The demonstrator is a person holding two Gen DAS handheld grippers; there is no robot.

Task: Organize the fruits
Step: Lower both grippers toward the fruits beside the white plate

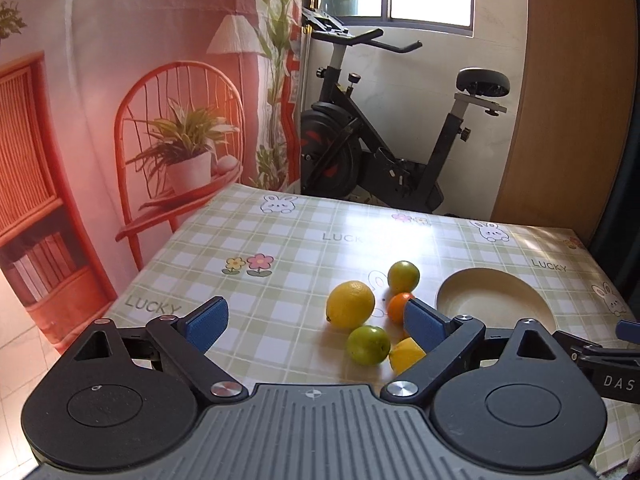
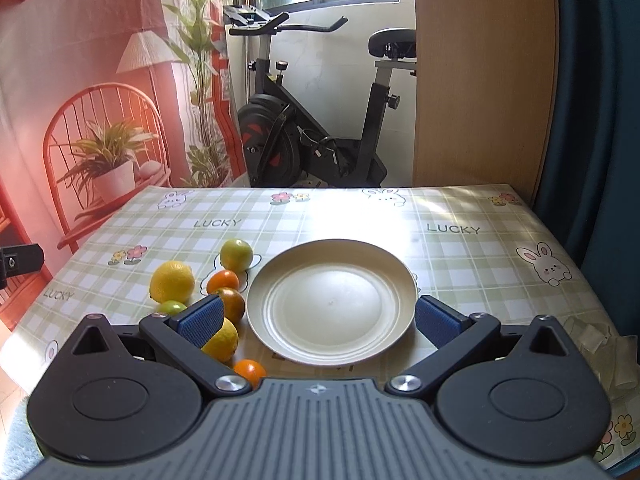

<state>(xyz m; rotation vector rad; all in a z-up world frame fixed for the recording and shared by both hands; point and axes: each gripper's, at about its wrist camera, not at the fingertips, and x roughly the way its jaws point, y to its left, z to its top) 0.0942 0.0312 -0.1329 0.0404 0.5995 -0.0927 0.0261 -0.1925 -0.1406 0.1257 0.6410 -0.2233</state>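
Observation:
Several fruits lie in a cluster on the checked tablecloth, left of an empty cream plate (image 2: 328,264). Among them are a big lemon (image 1: 350,304), a far lime (image 1: 403,277), a near lime (image 1: 368,345), a small orange (image 1: 400,306) and a second lemon (image 1: 406,356) half hidden by my finger. My left gripper (image 1: 316,322) hangs open above the cloth, the cluster just inside its right finger. My right gripper (image 2: 319,322) is open over the plate's near half. Its left finger covers part of a lemon (image 2: 222,340), beside an orange (image 2: 250,372) and the big lemon (image 2: 172,282).
An exercise bike (image 2: 312,120) stands past the table's far edge, with a printed backdrop (image 1: 120,120) on the left and a wooden panel (image 2: 480,80) on the right. Crumpled clear plastic (image 2: 596,348) lies at the table's near right. The plate (image 1: 494,300) sits right of the cluster.

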